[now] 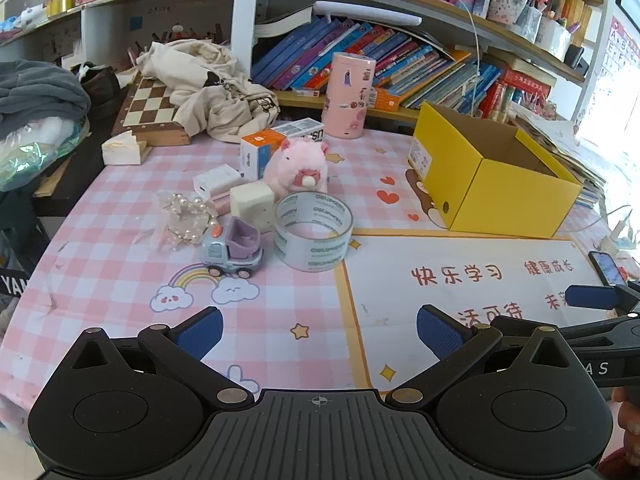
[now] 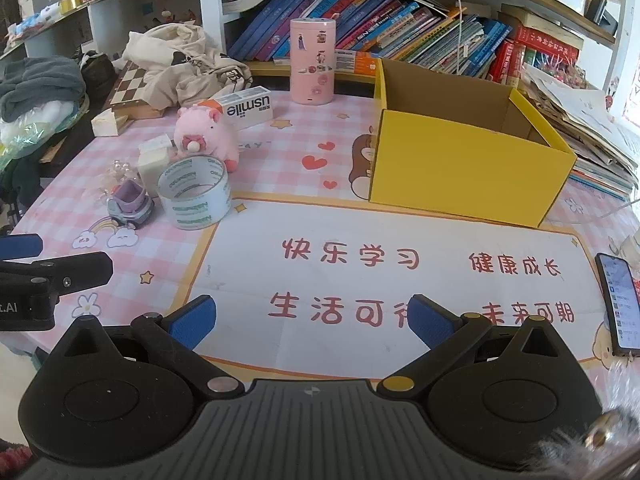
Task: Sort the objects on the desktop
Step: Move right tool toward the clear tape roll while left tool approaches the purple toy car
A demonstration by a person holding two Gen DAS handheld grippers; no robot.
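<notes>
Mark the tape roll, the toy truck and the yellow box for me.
tape roll point(image 1: 314, 236), left wrist view, on its front outer wall.
toy truck point(image 1: 232, 249), left wrist view, on the cab side.
yellow box point(image 2: 468, 168), right wrist view, on its front face.

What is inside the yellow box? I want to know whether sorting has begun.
The yellow box shows only bare brown cardboard walls inside; nothing sticks up above its rim. Its near wall hides the floor in both views, so something flat could lie there unseen.
</notes>
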